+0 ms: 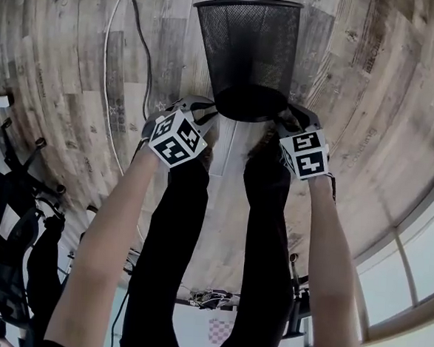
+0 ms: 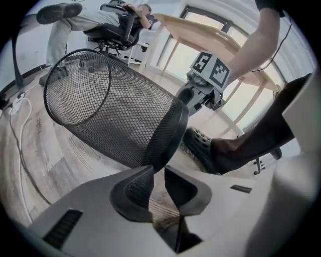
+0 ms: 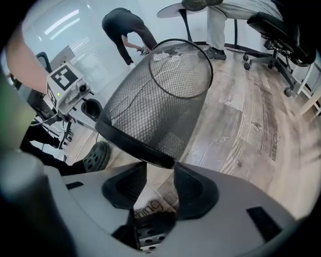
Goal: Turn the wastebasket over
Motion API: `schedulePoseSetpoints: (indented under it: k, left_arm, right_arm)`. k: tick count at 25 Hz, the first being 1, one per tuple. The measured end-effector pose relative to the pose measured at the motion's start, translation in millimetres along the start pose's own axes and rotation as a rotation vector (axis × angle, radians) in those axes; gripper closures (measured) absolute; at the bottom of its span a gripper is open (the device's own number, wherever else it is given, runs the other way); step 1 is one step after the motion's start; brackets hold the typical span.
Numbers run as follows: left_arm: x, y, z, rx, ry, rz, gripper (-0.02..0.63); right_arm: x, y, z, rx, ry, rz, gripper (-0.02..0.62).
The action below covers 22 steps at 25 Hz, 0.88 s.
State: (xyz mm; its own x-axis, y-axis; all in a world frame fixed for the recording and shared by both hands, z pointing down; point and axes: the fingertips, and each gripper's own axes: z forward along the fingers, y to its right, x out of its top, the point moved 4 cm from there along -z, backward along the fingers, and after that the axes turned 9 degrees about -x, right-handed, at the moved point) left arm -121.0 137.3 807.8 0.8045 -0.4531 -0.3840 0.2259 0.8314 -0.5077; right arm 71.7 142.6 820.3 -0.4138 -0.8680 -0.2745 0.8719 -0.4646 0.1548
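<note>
Head view: the wastebasket (image 1: 248, 52), black mesh, is tipped over low above the wood floor (image 1: 370, 105), just ahead of the person's shoes (image 2: 200, 146). Its long axis runs straight away from the person. The wide open rim (image 1: 247, 3) points away and the narrower dark base (image 1: 251, 105) faces back toward the legs (image 1: 174, 262). Whether its side rests on the floor I cannot tell. Inside it only mesh shows, with floorboards visible through it. The two grippers flank the base, one at each side. In the left gripper view the left gripper (image 2: 159, 173) has its jaws nearly together, pinching the edge of the thick base band (image 2: 178, 125) between the tips. In the right gripper view the right gripper (image 3: 160, 170) has its jaws apart, with the band's opposite edge at the mouth of the gap, not squeezed. Cables (image 1: 130, 37) trail over the floor to the left of the wastebasket.
</note>
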Motion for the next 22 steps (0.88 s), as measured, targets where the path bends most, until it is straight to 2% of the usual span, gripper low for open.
schedulePoseSetpoints:
  k: [3, 7, 9, 14, 18, 22]
  left_arm:
    - [8.8, 5.4, -0.1, 0.001, 0.007, 0.001, 0.569]
    - [22.1, 12.5, 2.2, -0.009, 0.029, -0.013, 0.572]
    - [30.6, 14.9, 3.9, -0.021, 0.046, -0.006, 0.572]
    - [44.4, 19.2, 7.3, -0.03, 0.057, 0.005, 0.572]
    - [48.4, 21.0, 7.7, -0.033, 0.049, 0.009, 0.572]
    - [51.9, 21.7, 8.8, -0.035, 0.045, 0.021, 0.572]
  right_arm:
    - [6.7, -0.1, -25.7, -0.001, 0.025, 0.103, 0.387]
    - [16.4, -2.3, -60.6, 0.021, 0.095, 0.298, 0.333]
    - [27.4, -3.6, -70.7, 0.027, 0.142, 0.362, 0.307]
    - [55.1, -10.5, -66.8, -0.004, 0.177, 0.339, 0.27]
    - [56.3, -13.8, -50.9, -0.061, 0.132, 0.307, 0.264]
    - [54.6, -11.7, -49.1, -0.091, 0.133, 0.292, 0.264]
